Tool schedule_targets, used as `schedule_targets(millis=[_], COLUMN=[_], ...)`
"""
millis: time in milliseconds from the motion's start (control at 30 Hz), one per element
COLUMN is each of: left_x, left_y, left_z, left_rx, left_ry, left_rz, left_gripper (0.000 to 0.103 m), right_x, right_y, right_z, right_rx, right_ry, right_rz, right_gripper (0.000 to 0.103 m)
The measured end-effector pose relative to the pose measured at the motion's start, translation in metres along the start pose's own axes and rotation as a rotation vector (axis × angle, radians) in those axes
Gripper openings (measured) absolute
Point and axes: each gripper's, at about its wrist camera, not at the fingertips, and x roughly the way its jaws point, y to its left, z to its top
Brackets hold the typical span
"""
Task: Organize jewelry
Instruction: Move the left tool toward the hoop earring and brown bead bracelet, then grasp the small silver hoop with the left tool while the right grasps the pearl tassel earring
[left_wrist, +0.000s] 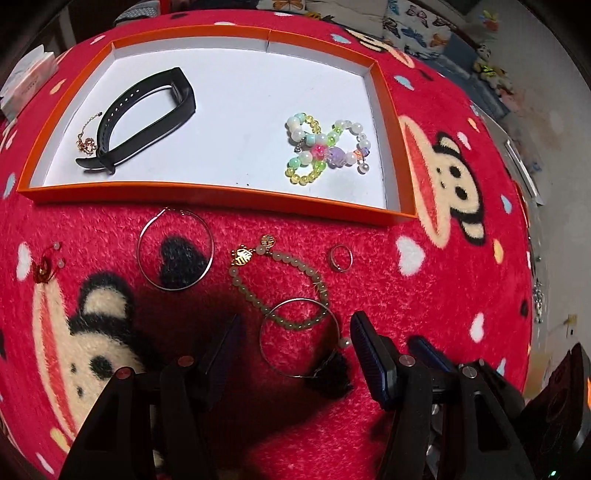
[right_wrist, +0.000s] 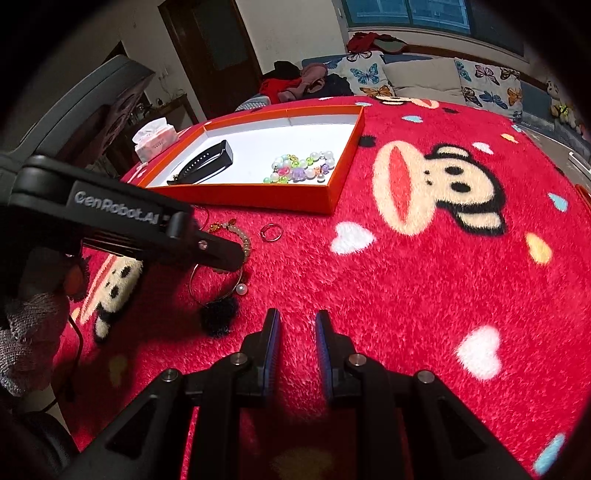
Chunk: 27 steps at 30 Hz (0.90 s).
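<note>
An orange tray (left_wrist: 207, 192) with a white floor holds a black watch band (left_wrist: 144, 118), a small gold chain (left_wrist: 85, 142) and a colourful bead bracelet (left_wrist: 325, 151). On the red blanket in front lie a silver hoop (left_wrist: 175, 253), a green bead bracelet (left_wrist: 280, 284), a silver bangle with a black tassel (left_wrist: 299, 338), a small ring (left_wrist: 340, 257) and a red tassel charm (left_wrist: 46, 267). My left gripper (left_wrist: 295, 332) is open, its fingers either side of the bangle. My right gripper (right_wrist: 296, 325) is open and empty over bare blanket, right of the tassel (right_wrist: 218, 315). The tray also shows in the right wrist view (right_wrist: 258, 195).
The red monkey-print blanket (right_wrist: 424, 277) covers the table. A tissue pack (right_wrist: 155, 142) sits left of the tray. A sofa with butterfly cushions (right_wrist: 480, 81) stands behind. The left gripper's body (right_wrist: 122, 225) crosses the right wrist view.
</note>
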Motion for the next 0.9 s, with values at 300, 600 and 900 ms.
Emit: schedule_targets(millis=[300,600,900], left_x=[0.008,0.014,0.011], left_y=[-0.013,-0.025,-0.019], left_z=[-0.002,-0.003,-0.003], left_rx=[0.008,0.028,0.031], left_ry=[-0.018,-0.034,-0.045], left_rz=[0.097,0.183,0.168], left_gripper=[0.064,0.061,0.052], right_x=[-0.001,-0.001,0.0], right_y=[-0.002,-0.002,-0.001], right_z=[-0.001,-0.001,0.0], right_rx=[0.009,0.013,0.006], right_ry=[-0.01,-0.014,-0.013], right_rz=[0.013,0.015,0.004], right_gripper=[0.023,0.024,0.024])
